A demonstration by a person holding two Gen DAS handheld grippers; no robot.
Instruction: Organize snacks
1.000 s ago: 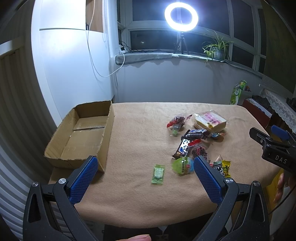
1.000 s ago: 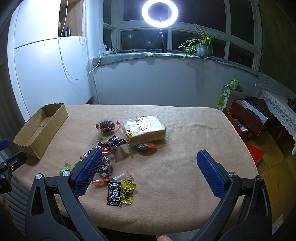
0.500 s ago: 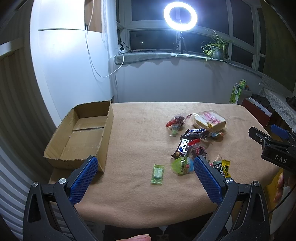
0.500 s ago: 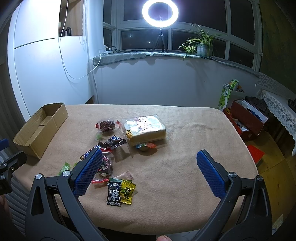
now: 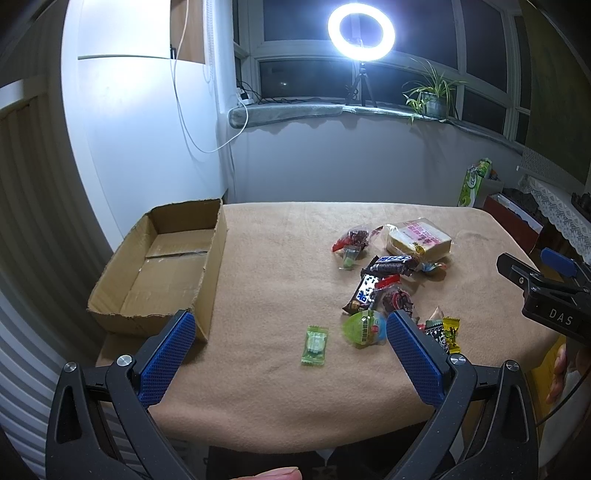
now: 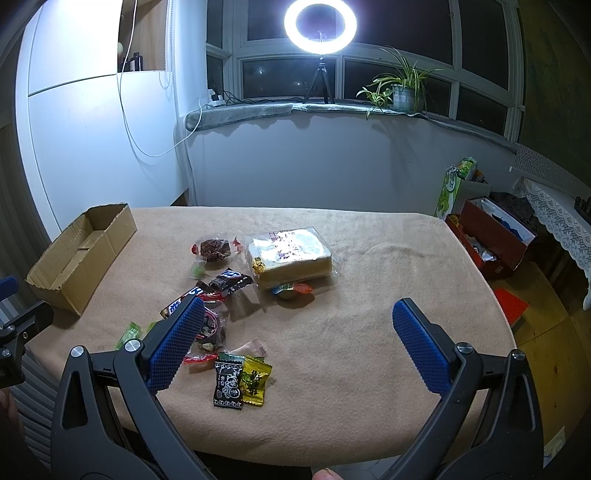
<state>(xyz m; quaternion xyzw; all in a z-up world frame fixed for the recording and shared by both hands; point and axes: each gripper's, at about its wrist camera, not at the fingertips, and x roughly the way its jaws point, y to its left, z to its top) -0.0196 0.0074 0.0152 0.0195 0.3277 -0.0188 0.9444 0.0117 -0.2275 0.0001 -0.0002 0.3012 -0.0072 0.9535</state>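
Observation:
Several wrapped snacks lie in a loose pile on the tan tablecloth (image 5: 280, 266): a bagged bread loaf (image 5: 417, 240) (image 6: 288, 258), a dark chocolate bar (image 5: 391, 264) (image 6: 231, 280), a green jelly cup (image 5: 364, 328), a small green candy (image 5: 314, 345), and black and yellow packets (image 6: 240, 380). An open, empty cardboard box (image 5: 162, 269) (image 6: 79, 254) stands at the table's left edge. My left gripper (image 5: 286, 354) is open above the near edge, over the green candy. My right gripper (image 6: 297, 343) is open above the near edge, right of the pile.
A white cabinet stands left behind the box. A ring light (image 5: 361, 30) and a potted plant (image 6: 402, 92) stand on the windowsill. Red boxes (image 6: 487, 240) and a green carton sit on the floor to the right. The right gripper's body shows in the left wrist view (image 5: 546, 295).
The left wrist view has shifted slightly; the box and snacks sit a touch lower-left. The right gripper has hardly moved. Both grippers stay open.

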